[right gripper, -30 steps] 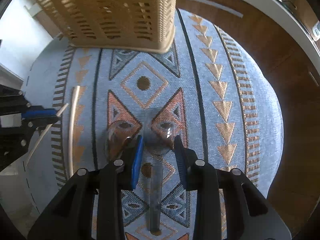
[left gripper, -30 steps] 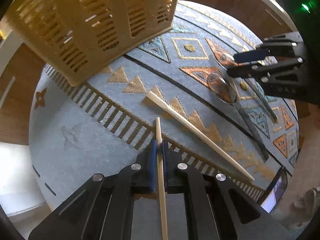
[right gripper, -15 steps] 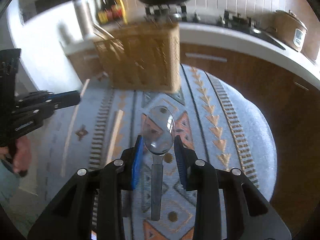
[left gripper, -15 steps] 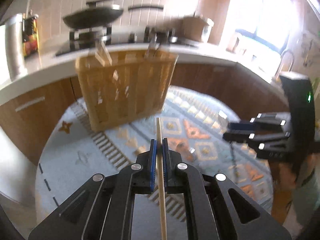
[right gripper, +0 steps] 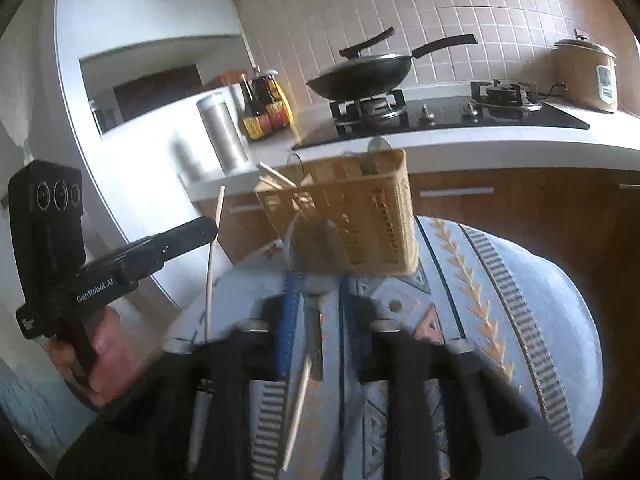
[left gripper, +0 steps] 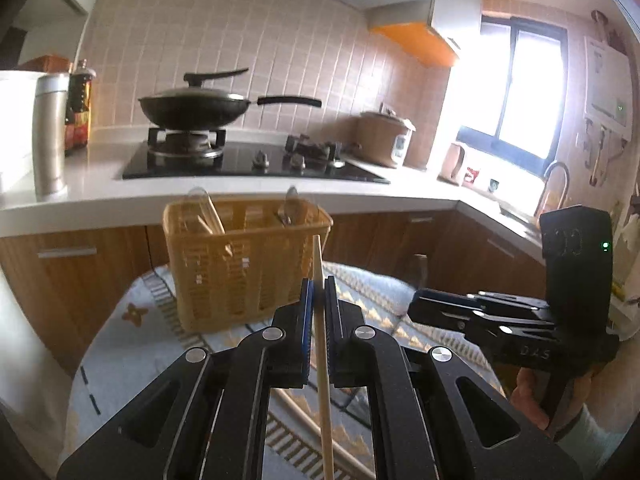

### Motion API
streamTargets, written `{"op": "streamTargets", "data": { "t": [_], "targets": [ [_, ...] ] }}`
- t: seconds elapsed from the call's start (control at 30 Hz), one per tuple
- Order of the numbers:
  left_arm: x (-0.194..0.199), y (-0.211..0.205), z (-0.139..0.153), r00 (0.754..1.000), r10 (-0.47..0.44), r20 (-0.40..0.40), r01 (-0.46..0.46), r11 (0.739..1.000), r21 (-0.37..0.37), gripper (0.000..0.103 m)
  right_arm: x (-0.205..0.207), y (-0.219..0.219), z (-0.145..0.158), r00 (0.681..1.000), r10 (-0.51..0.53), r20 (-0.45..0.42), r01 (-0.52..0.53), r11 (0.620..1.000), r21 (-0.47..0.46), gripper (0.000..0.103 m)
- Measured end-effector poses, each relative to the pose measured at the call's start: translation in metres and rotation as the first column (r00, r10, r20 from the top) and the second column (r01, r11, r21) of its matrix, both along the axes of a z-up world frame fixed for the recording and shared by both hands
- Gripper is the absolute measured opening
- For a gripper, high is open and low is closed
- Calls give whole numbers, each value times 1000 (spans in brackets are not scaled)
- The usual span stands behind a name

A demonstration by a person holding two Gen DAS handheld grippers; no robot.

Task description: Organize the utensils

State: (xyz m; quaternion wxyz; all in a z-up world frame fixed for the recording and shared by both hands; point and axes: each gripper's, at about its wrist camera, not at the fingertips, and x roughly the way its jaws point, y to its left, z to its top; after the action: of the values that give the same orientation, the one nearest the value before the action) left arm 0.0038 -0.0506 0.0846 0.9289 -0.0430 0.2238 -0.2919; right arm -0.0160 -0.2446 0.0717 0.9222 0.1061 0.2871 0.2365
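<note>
My left gripper (left gripper: 318, 300) is shut on a pale chopstick (left gripper: 320, 360) that points up toward the yellow slotted basket (left gripper: 240, 268). The basket holds chopsticks and spoons. From the right wrist view, the left gripper (right gripper: 210, 232) sits at the left with its chopstick (right gripper: 211, 272) upright. My right gripper (right gripper: 316, 280) is blurred, its jaws closing tight on the neck of a metal spoon (right gripper: 311, 248) lifted before the basket (right gripper: 360, 216). In the left wrist view, the right gripper (left gripper: 416, 308) sits to the right. A second chopstick (right gripper: 298, 408) lies on the patterned cloth (right gripper: 520, 300).
The round table with the blue patterned cloth (left gripper: 132, 360) stands before a kitchen counter (left gripper: 100, 196). On the counter are a gas hob with a lidded wok (left gripper: 192, 108), a steel flask (left gripper: 50, 132), sauce bottles (right gripper: 264, 112) and a rice cooker (right gripper: 588, 76). A hand (right gripper: 108, 356) holds each gripper.
Both grippers have risen and tilted up from the cloth toward the basket and counter. The chopstick and the spoon have come up off the table with them.
</note>
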Motion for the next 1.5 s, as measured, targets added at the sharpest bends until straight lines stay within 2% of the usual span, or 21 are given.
{"op": "streamTargets", "data": {
  "t": [0.17, 0.33, 0.4, 0.47, 0.53, 0.7, 0.77, 0.93, 1.03, 1.07, 1.13, 1.27, 1.37, 1.5],
  "targets": [
    [3, 5, 8, 1000, 9, 19, -8, 1000, -21, 3, 13, 6, 1, 999, 13, -37, -14, 1000, -26, 6],
    [6, 17, 7, 999, 33, 22, -33, 999, -22, 3, 27, 2, -16, 989, -7, -145, -2, 998, -58, 8],
    [8, 26, 8, 999, 48, 19, -47, 998, -31, 3, 36, 9, -24, 979, -2, -204, -19, 995, -101, 17],
    [9, 36, 8, 997, 68, 21, -68, 997, -34, 3, 49, 25, -37, 961, 18, -276, -64, 986, -156, 35],
    [11, 45, 8, 996, 83, 13, -82, 996, -41, 4, 61, 42, -49, 945, 36, -325, -108, 973, -205, 46],
    [15, 64, 8, 992, 125, 19, -125, 992, -35, 4, 95, 94, -69, 931, 78, -357, -201, 926, -321, 47],
    [17, 71, 8, 990, 136, 23, -135, 990, -38, 4, 110, 114, -75, 924, 100, -369, -238, 906, -350, 52],
    [23, 82, 4, 990, 142, 15, -141, 989, -54, 4, 139, 147, -102, 925, 67, -375, -254, 841, -477, 52],
    [26, 85, 1, 990, 139, 16, -138, 989, -56, 4, 146, 150, -112, 917, 53, -395, -256, 837, -483, 51],
    [27, 85, 1, 990, 141, 19, -139, 989, -56, 4, 146, 151, -111, 920, 52, -389, -253, 836, -488, 41],
    [29, 86, 1, 990, 141, 18, -140, 988, -60, 4, 144, 153, -110, 918, 68, -392, -268, 834, -482, 30],
    [30, 88, 10, 989, 142, 38, -138, 986, -94, 4, 121, 153, -93, 950, 90, -299, -242, 819, -521, 30],
    [27, 85, 26, 986, 137, 92, -125, 985, -123, 4, 96, 136, -65, 964, 112, -242, -215, 862, -459, 30],
    [26, 68, 48, 976, 124, 179, -99, 985, -145, 4, 67, 101, 8, 995, 92, -50, -103, 936, -335, 30]
  ]
}}
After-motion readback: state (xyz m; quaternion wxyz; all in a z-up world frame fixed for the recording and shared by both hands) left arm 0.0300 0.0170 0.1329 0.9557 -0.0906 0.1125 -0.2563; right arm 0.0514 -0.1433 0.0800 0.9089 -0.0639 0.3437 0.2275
